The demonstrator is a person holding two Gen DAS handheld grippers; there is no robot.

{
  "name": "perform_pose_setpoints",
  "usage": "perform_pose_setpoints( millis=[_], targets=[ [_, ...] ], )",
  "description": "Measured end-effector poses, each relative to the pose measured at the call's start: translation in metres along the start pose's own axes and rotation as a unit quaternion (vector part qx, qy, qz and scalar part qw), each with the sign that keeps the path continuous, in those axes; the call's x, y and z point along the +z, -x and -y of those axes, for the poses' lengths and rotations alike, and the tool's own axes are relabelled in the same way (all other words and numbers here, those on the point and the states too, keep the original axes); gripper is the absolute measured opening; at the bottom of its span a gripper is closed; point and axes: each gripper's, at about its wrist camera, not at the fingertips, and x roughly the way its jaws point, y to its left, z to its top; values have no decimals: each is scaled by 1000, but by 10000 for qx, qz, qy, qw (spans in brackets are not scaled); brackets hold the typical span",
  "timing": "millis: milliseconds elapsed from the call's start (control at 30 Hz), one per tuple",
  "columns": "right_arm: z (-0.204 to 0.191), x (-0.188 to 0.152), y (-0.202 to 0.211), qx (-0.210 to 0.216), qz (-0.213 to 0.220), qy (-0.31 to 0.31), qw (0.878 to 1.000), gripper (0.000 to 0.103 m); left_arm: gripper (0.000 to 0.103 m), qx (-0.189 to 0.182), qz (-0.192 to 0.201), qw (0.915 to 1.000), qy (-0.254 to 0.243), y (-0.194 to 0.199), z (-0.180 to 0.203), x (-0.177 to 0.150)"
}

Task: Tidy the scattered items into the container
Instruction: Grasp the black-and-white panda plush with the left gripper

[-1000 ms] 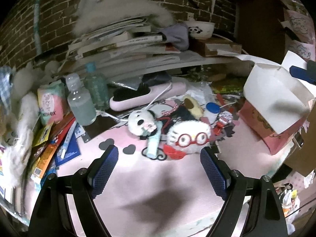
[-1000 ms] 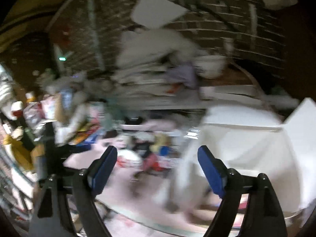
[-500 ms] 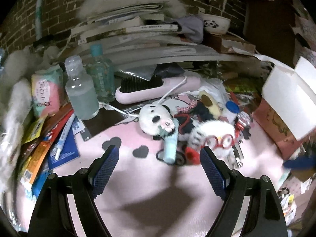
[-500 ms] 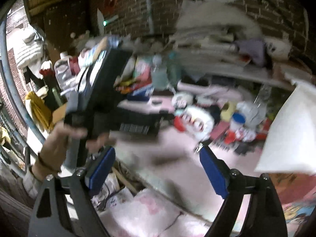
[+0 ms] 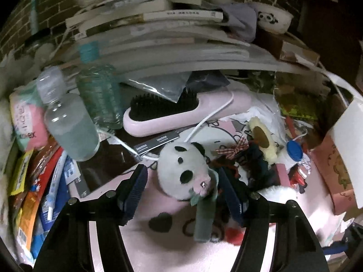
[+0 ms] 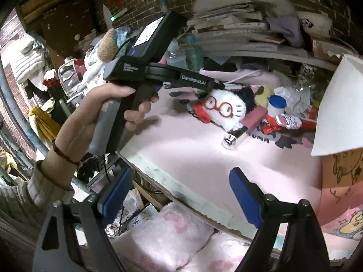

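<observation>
The pink surface (image 6: 192,158) runs wide under everything, heaped with clutter along its far side below a sagging stack of books (image 5: 163,29). At about three o'clock from the pile of toys stands the pink paper bag (image 5: 333,158) with its white flap (image 6: 335,108) folded out, mouth towards the mess.

From the right wrist view, the left hand (image 6: 106,113) grips the black handle of the left hand-held gripper (image 5: 183,183), which reaches in over the surface. Its blue pads stand apart on either side of the panda plush (image 5: 183,172), one at nine o'clock of the toy and one at three; whether they touch the fur I cannot tell. A pale green tube (image 5: 204,219) lies just below the panda at six o'clock.

The right hand-held gripper (image 6: 179,195) hangs out past the near edge of the surface, fingers spread wide with nothing between them.

Beyond the panda at twelve o'clock lies a pink hairbrush (image 5: 188,111), with two clear bottles (image 5: 70,124) at ten o'clock. The white plush with red glasses (image 6: 224,108) sits beside a small blue-capped jar (image 6: 276,106).
</observation>
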Motion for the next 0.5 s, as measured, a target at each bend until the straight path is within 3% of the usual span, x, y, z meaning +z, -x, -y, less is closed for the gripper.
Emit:
perform_pose_setpoints(
  millis=[33, 67, 100, 333, 500],
  targets=[
    [2, 0, 0, 15, -7, -43, 10000, 86, 57, 30, -41, 10000, 25, -3, 0, 1],
    [3, 0, 0, 15, -9, -73, 10000, 86, 44, 18, -99, 9999, 52, -5, 0, 2],
    [4, 0, 0, 11, -11, -95, 10000, 86, 40, -42, -132, 9999, 82, -6, -1, 2],
    [7, -2, -1, -77, -41, -108, 9999, 86, 34, 28, -96, 9999, 29, 2, -1, 1],
    [10, -2, -2, -97, -15, -161, 9998, 86, 34, 144, 167, 9997, -99, 28, 5, 3]
  ],
)
